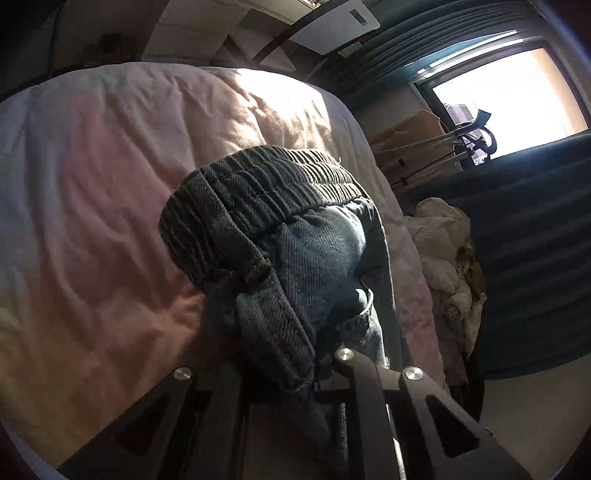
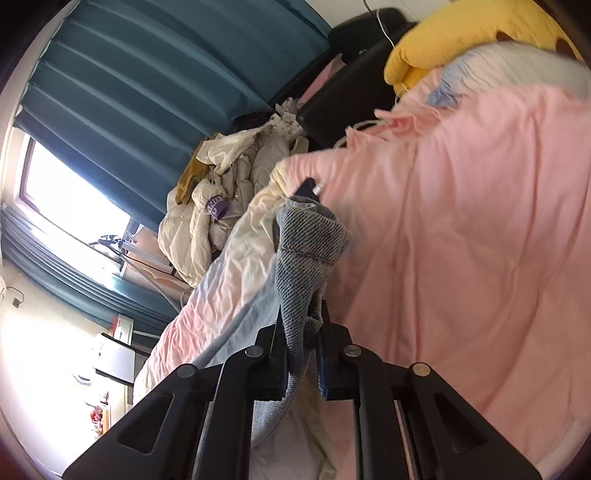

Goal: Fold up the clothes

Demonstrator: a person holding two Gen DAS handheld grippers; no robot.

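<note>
A pair of blue denim jeans [image 1: 303, 251] with a ribbed elastic waistband hangs over the pink bed cover [image 1: 110, 206]. My left gripper [image 1: 291, 373] is shut on the jeans near the waistband, which bunches up in front of the camera. In the right wrist view my right gripper [image 2: 301, 343] is shut on another bunched part of the jeans [image 2: 306, 254], the cloth pinched between the black fingers. The rest of the denim trails down to the left over the pink bed cover [image 2: 461, 221]. The fingertips are hidden by cloth in both views.
A pile of cream and white clothes [image 2: 229, 192] lies at the bed's edge by teal curtains [image 2: 155, 81] and a bright window [image 1: 517, 99]. A yellow pillow [image 2: 465, 33] and a black box [image 2: 347, 96] sit at the head of the bed.
</note>
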